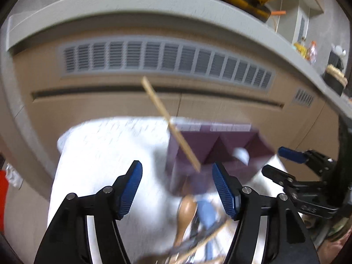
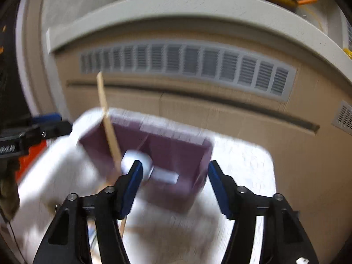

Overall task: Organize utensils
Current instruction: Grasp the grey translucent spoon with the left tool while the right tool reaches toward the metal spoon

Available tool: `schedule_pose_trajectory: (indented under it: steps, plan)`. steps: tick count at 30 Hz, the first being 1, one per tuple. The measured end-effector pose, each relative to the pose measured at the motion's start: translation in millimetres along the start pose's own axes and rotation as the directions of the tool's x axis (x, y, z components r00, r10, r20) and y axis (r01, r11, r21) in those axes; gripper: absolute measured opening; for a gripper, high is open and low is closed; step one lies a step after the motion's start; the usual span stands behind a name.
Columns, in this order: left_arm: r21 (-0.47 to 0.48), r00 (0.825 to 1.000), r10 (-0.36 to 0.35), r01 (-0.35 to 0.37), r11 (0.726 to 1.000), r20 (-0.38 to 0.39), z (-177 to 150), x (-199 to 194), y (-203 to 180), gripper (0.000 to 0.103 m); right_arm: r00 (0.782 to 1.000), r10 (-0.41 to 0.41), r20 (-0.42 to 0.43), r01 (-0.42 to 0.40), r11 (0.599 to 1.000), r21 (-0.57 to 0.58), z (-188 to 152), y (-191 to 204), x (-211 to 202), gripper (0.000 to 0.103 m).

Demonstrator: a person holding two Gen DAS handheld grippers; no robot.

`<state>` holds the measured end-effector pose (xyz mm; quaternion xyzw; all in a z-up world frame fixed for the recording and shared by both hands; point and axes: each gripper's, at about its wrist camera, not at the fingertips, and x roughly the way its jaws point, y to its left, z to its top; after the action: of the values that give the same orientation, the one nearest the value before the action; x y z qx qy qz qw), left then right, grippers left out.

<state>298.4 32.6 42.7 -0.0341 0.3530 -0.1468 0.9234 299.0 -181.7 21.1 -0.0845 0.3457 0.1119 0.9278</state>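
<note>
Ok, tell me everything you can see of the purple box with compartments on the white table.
The purple compartmented box is a dull plum rectangular organiser, apparently plastic, open at the top, with inner dividers and a slotted upper edge. It sits on the white table, ahead of both open grippers, motion-blurred. A long wooden stick stands leaning in its left compartment, poking well above the rim. A white spoon also lies in it.

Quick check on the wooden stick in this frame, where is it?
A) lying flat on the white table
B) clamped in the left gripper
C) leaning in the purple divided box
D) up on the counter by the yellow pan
C: the wooden stick stands tilted with its lower end inside the purple divided box, upper end poking above the rim; the left gripper is open with nothing between its pads.
</note>
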Motion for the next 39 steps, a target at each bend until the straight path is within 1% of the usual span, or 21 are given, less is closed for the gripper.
schedule_pose_trajectory:
  steps: [3, 6, 7, 10, 12, 14, 15, 16, 18, 20, 23, 26, 28, 31, 33, 34, 35, 37, 39]
  plan:
    - [-0.002, 0.999, 0.046, -0.046, 0.999, -0.014, -31, -10, 4, 0.070, 0.998, 0.036, -0.053, -0.037, 0.999, -0.015, -27, 25, -3, 0.064]
    - [0.007, 0.997, 0.070, -0.070, 0.998, -0.035, -63, -18, 9, 0.070, 0.994, 0.067, -0.090, -0.070, 0.997, -0.031, -46, 51, 0, 0.064]
    - [0.013, 0.996, 0.079, -0.078, 0.997, -0.045, -76, -21, 12, 0.070, 0.990, 0.093, -0.111, -0.095, 0.995, -0.010, -53, 58, 2, 0.064]
    - [0.020, 0.993, 0.073, -0.072, 0.997, -0.089, -103, -26, 22, 0.070, 0.973, 0.167, -0.161, -0.163, 0.986, 0.040, -69, 74, 8, 0.061]
    - [0.018, 0.989, 0.086, -0.085, 0.996, -0.120, -118, -27, 30, 0.070, 0.966, 0.185, -0.180, -0.181, 0.983, 0.039, -76, 84, 10, 0.058]
    - [0.011, 0.987, 0.076, -0.075, 0.997, -0.139, -125, -28, 34, 0.070, 0.964, 0.177, -0.200, -0.176, 0.984, 0.024, -85, 96, 13, 0.049]
    - [0.009, 0.988, 0.061, -0.060, 0.998, -0.145, -128, -28, 35, 0.070, 0.961, 0.176, -0.215, -0.175, 0.984, 0.021, -88, 100, 17, 0.046]
    - [0.009, 0.988, 0.049, -0.049, 0.999, -0.148, -128, -29, 35, 0.070, 0.958, 0.175, -0.229, -0.174, 0.984, 0.026, -89, 104, 22, 0.040]
    - [0.007, 0.988, 0.019, -0.018, 1.000, -0.154, -129, -29, 32, 0.070, 0.958, 0.169, -0.231, -0.165, 0.986, 0.036, -91, 102, 23, 0.036]
    - [0.004, 0.988, -0.025, 0.026, 1.000, -0.152, -129, -30, 27, 0.070, 0.957, 0.169, -0.236, -0.164, 0.986, 0.040, -93, 101, 19, 0.016]
    - [0.019, 0.987, -0.066, 0.070, 0.997, -0.149, -127, -28, 19, 0.070, 0.961, 0.149, -0.232, -0.145, 0.989, 0.030, -100, 90, 3, 0.006]
    - [0.022, 0.984, -0.086, 0.090, 0.996, -0.154, -121, -22, 14, 0.070, 0.963, 0.119, -0.241, -0.114, 0.993, 0.034, -110, 72, -9, 0.006]
    - [-0.016, 0.982, -0.103, 0.101, 0.995, -0.161, -115, -16, 17, 0.070, 0.964, 0.103, -0.245, -0.093, 0.994, 0.052, -119, 59, -17, 0.006]
    - [-0.122, 0.975, -0.106, 0.083, 0.989, -0.195, -107, -3, 26, 0.071, 0.965, 0.087, -0.246, -0.065, 0.993, 0.098, -135, 38, -29, 0.006]
    - [-0.217, 0.967, -0.115, 0.065, 0.974, -0.226, -100, 11, 33, 0.071, 0.968, 0.072, -0.240, -0.046, 0.992, 0.114, -144, 30, -35, 0.006]
    - [-0.255, 0.965, -0.107, 0.044, 0.966, -0.238, -97, 17, 36, 0.071, 0.969, 0.062, -0.237, -0.036, 0.993, 0.113, -146, 27, -37, 0.006]
    - [-0.289, 0.964, -0.097, 0.022, 0.957, -0.248, -93, 23, 38, 0.071, 0.971, 0.054, -0.232, -0.029, 0.993, 0.113, -149, 25, -39, 0.007]
    - [-0.377, 0.959, -0.070, -0.040, 0.925, -0.274, -86, 37, 44, 0.071, 0.974, 0.052, -0.220, -0.027, 0.993, 0.118, -153, 22, -43, 0.007]
    - [-0.456, 0.956, -0.036, -0.106, 0.884, -0.292, -79, 47, 48, 0.071, 0.978, 0.042, -0.204, -0.019, 0.994, 0.112, -155, 25, -45, 0.007]
